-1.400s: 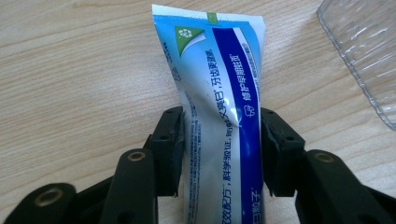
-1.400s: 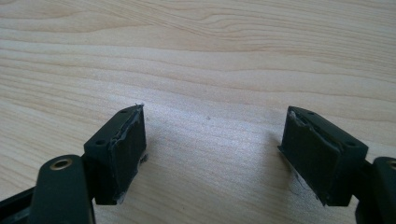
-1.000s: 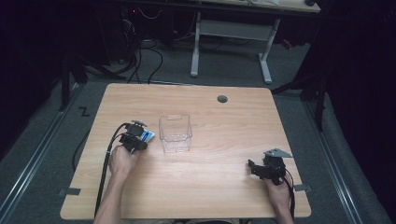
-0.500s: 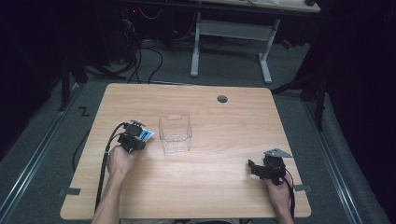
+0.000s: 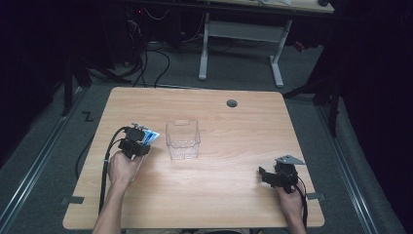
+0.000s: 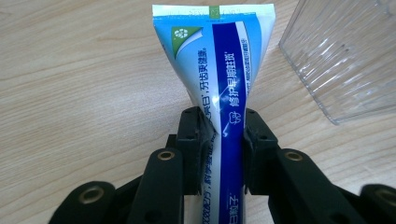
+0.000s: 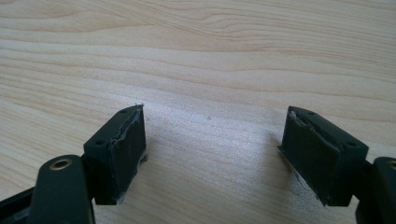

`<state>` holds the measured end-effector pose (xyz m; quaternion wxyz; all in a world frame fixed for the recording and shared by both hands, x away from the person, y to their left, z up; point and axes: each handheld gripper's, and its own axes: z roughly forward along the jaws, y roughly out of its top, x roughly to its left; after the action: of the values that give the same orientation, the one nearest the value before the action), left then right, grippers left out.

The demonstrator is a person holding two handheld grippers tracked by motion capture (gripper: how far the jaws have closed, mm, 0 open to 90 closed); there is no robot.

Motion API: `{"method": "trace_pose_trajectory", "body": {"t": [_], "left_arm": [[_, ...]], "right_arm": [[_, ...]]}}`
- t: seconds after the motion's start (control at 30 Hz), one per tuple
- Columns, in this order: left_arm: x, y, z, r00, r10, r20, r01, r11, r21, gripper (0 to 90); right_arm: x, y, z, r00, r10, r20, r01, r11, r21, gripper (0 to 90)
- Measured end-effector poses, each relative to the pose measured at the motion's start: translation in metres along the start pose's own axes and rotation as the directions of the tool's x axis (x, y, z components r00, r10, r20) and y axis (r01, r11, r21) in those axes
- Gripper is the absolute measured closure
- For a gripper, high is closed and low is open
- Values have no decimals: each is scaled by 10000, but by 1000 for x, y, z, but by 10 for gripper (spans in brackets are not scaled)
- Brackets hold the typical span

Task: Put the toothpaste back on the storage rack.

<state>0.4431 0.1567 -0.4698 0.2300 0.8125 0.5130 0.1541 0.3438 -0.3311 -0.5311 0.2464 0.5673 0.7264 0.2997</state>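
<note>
Blue and white, the toothpaste tube (image 6: 219,79) sits pinched between the pads of the left tongs (image 6: 219,140), which have just been closing on it; the black jaws press in on both sides of its narrow middle and dent the foil there. In the left gripper view its flat crimped end points away from the camera, over pale wood, with a green mark near that end and white print running along the blue band. Whether the tube hangs free of the counter (image 5: 224,195) or brushes it, I cannot quite tell from these angles.

Seen from above, the left tongs (image 5: 141,140) are held in the person's left hand (image 5: 122,168) near the left edge of the counter, with the tube's blue end poking toward the clear plastic container (image 5: 183,139) just beside it. That container stands upright and open-topped near the middle of the counter; one ribbed corner of it (image 6: 345,60) shows at the right of the left gripper view, apart from the tube.

Well away, toward the near right corner, the right tongs (image 7: 212,154) rest low over bare wood with their jaws spread wide and nothing between them.
</note>
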Motion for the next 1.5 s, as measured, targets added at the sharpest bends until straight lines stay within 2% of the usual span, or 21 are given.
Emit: {"method": "trace_pose_trajectory", "body": {"t": [0.2, 0.47, 0.63, 0.77, 1.03, 1.13, 1.37, 1.5], "left_arm": [[3, 0, -18, 9999, 26, -132, -31, 9992, -389, 732], [2, 3, -41, 10000, 79, -26, -82, 9957, -926, 737], [2, 4, -50, 9999, 57, 116, -43, 9930, -1184, 736], [2, 4, -60, 9987, -52, 516, 136, 9865, -1634, 735], [-2, 6, -75, 9964, -21, 846, 205, 9759, -2174, 735], [-4, 10, -83, 9942, 16, 1079, 252, 9687, -2469, 735], [-10, 15, -92, 9929, 209, 1168, 122, 9612, -2757, 735], [-16, 19, -96, 9914, 317, 1269, 78, 9540, -2996, 735]], "right_arm": [[0, 0, 0, 10000, 2, 2, -2, 10000, -2, 217], [0, 0, 0, 10000, -10, -5, 10, 10000, -11, 217], [0, 0, 0, 10000, -56, -14, 56, 10000, -26, 217], [0, 0, 0, 10000, -6, -4, 6, 10000, -19, 217], [0, 0, 0, 10000, -22, -7, 22, 10000, -26, 217], [0, 0, 0, 10000, -56, -10, 56, 10000, -35, 216], [0, 0, 0, 10000, -14, -5, 14, 10000, -22, 216], [0, 0, 0, 10000, -13, -5, 13, 10000, -21, 216]]}}
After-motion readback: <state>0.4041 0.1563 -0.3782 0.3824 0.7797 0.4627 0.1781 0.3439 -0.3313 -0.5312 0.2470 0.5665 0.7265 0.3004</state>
